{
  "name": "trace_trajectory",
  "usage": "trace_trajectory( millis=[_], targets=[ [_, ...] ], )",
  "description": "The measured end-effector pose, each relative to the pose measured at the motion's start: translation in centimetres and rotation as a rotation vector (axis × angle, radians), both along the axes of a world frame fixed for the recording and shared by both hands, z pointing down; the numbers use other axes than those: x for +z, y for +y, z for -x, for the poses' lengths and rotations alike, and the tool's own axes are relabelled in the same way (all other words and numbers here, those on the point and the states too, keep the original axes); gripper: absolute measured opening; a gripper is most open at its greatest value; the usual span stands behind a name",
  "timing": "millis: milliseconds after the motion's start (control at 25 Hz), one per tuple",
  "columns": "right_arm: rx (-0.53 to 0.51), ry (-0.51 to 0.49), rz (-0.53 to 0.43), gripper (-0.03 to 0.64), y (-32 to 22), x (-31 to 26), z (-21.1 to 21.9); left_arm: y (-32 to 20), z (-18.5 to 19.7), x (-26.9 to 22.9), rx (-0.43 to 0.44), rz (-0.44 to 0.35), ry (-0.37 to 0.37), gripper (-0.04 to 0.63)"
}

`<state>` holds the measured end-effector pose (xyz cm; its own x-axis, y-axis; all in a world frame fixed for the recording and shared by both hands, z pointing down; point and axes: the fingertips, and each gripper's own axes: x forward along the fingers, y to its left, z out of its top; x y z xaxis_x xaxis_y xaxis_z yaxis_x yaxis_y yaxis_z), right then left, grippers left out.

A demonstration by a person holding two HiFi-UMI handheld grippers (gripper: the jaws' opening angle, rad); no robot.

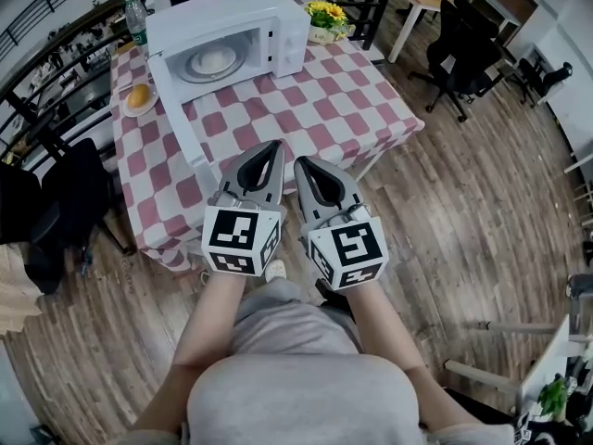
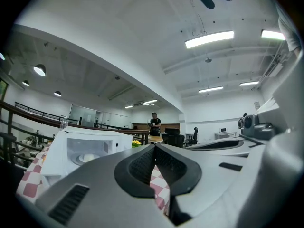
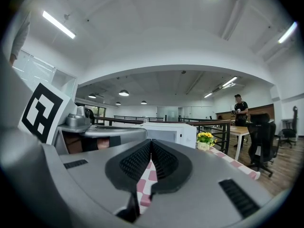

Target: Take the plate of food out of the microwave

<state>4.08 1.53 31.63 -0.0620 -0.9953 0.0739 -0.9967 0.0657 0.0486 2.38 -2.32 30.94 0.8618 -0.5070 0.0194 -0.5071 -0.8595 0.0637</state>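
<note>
White plate of food (image 1: 212,61), flat inside white microwave (image 1: 222,12), door (image 1: 181,114) open

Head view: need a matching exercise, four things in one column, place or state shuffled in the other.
Things:
1. microwave door
2. plate of food
3. yellow flowers
4. left gripper

Place or state:
A. shut, nothing held
B. inside the microwave
C. swung open
D. on the table, right of the microwave

Pairs: 1-C, 2-B, 3-D, 4-A
</note>
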Motion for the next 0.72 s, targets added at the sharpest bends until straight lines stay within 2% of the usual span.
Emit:
trace_trajectory(
  millis=[720],
  targets=[
    [-0.015,-0.003,0.019,0.025,-8.3,0.4,-4.0,-7.2,-4.5,1.2,0.014,0.02,-0.018,0.002]
  ],
)
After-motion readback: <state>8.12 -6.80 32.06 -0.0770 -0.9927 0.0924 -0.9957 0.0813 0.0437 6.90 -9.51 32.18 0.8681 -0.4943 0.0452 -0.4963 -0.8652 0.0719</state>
